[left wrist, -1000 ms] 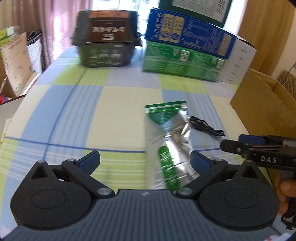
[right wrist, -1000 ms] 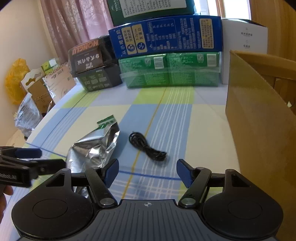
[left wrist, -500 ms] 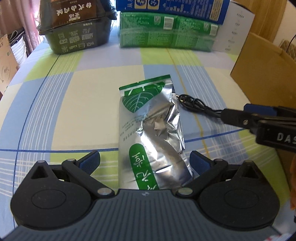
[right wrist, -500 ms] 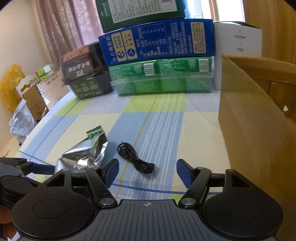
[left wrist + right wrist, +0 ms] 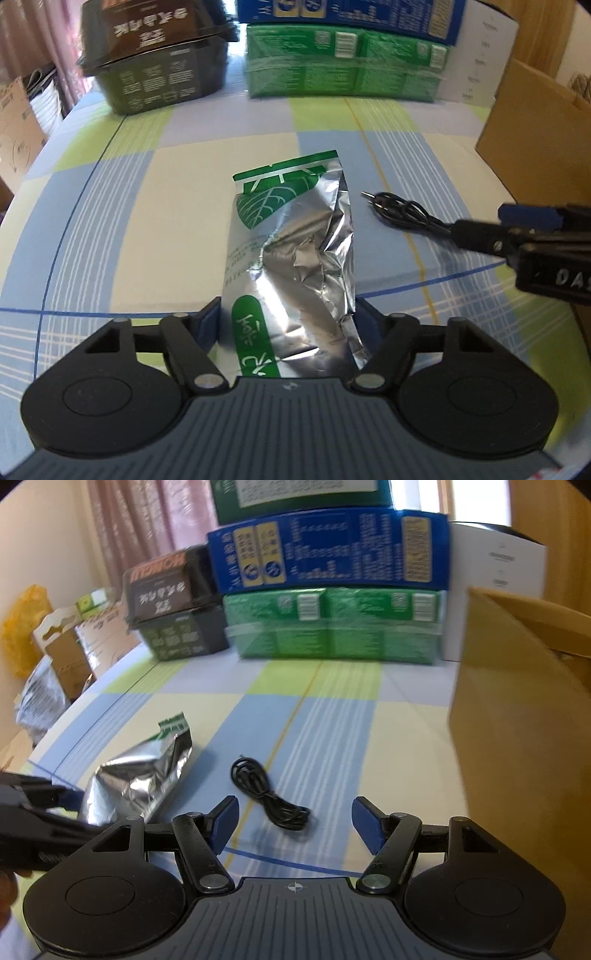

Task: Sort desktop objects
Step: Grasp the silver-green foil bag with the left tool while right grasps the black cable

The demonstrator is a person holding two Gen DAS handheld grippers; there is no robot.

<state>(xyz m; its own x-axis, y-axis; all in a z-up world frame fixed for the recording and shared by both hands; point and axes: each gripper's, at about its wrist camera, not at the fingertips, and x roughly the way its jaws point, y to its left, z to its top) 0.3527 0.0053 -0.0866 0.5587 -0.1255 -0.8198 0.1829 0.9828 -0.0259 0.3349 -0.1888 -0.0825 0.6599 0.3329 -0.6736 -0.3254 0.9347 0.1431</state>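
Left wrist view shows my left tool [image 5: 288, 325] pinching the near end of the crinkled silver foil pouch with green print [image 5: 291, 254]. I hold it by the short edge because the foil is thin there, so both pads can close on it. The pouch lies flat on the checked blue, green and cream tabletop [image 5: 155, 206], its sealed end pointing away from me. Just beside it on the right lies one coiled black cable [image 5: 402, 210], apart from the foil. My right tool [image 5: 295, 823] hovers over that cable with the pads spread, holding nothing. I judge it is prepared for the cable.

I count one pouch, one cable, one brown cardboard box [image 5: 517, 738] on the right, probably the destination.
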